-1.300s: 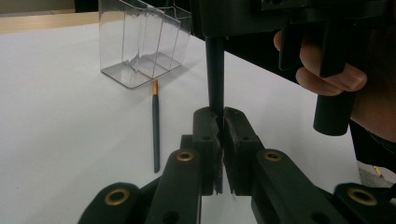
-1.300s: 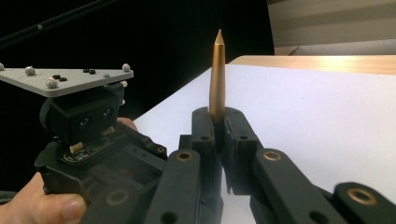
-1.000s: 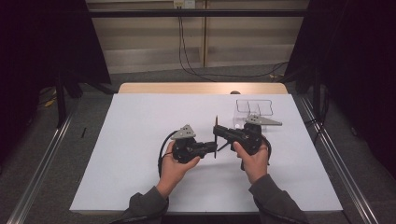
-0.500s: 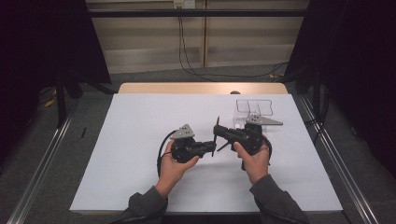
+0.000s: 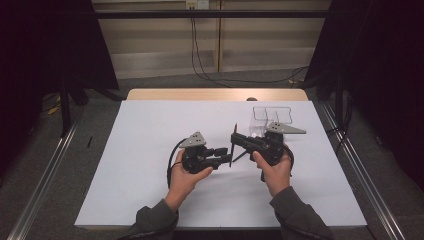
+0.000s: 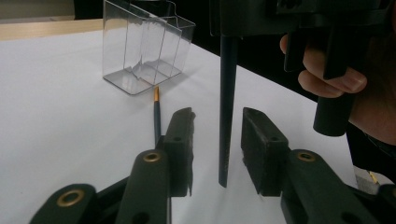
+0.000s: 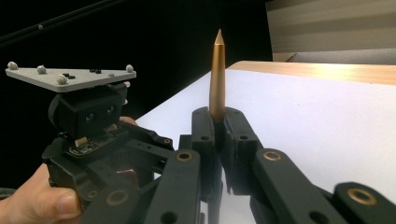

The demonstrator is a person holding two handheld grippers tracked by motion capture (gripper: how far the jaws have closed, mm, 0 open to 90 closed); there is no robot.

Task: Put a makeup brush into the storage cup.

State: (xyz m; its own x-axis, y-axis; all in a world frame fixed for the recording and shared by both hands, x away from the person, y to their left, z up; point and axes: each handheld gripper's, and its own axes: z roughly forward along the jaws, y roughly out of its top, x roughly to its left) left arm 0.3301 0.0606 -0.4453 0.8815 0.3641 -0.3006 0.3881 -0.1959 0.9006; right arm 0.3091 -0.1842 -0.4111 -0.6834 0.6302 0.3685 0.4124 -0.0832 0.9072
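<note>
A slim pen (image 5: 233, 145) with a dark barrel (image 6: 227, 107) and a gold pointed tip (image 7: 217, 74) stands nearly upright above the white table (image 5: 150, 130). My right gripper (image 5: 235, 141) is shut on it just below the gold tip, its jaws (image 7: 218, 114) pinching the barrel. My left gripper (image 5: 226, 153) faces it from the left. Its jaws have just been opening, and the pads (image 6: 180, 135) now stand apart on either side of the pen's lower end without touching it (image 6: 218, 113).
A clear plastic holder with compartments (image 5: 271, 120) (image 6: 144, 46) stands behind the right hand. In front of the holder a second dark pen with a gold tip (image 6: 157, 114) lies flat on the table. The table's far wooden edge (image 5: 215, 94) runs behind.
The left gripper's jaws have opened off the pen's lower end. Both hands have stayed where they were, and the right gripper still holds the pen.
</note>
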